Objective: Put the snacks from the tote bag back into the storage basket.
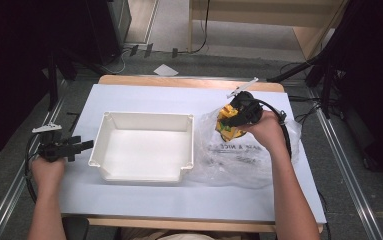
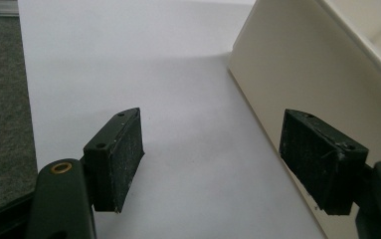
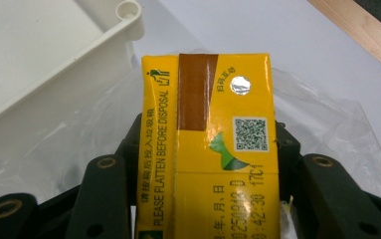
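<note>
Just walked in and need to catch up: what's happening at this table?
A person works with a gripper in each hand. The right gripper is shut on a yellow drink carton, holding it above a clear plastic bag that lies on the table right of a white bin. The bin looks empty. The left gripper is open with nothing between its jaws, resting beside the bin's left wall.

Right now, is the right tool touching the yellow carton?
Touching: in the right gripper view the right tool clamps the yellow carton on both sides.
</note>
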A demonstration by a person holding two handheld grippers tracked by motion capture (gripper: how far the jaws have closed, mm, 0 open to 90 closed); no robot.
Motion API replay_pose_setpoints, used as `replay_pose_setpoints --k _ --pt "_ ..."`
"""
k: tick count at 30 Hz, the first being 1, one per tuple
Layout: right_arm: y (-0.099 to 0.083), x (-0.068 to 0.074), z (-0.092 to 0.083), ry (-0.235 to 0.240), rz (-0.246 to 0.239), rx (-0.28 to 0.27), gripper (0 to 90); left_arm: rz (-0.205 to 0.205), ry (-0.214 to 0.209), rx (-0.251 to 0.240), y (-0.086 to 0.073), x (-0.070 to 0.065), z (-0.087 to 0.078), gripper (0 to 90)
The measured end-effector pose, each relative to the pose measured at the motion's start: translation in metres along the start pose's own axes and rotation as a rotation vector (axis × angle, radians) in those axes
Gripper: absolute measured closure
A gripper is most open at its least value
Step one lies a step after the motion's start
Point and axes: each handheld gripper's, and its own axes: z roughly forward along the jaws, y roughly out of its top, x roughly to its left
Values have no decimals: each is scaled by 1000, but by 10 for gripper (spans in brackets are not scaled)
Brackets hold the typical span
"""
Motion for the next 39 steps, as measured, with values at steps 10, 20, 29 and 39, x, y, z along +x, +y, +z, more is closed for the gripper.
replay_pose_setpoints --k 10,20,29,39 --pt "8 14 -11 16 -34 -22 523 1 -2 0 0 0 0 265" --pt "14 25 -12 21 -50 -19 523 8 -25 -11 0 0 -1 285" --pt "22 36 -19 50 -64 -41 523 7 -31 -13 0 -1 -1 288" --pt "32 48 -23 53 -100 -61 524 12 -38 -2 0 -2 0 292"
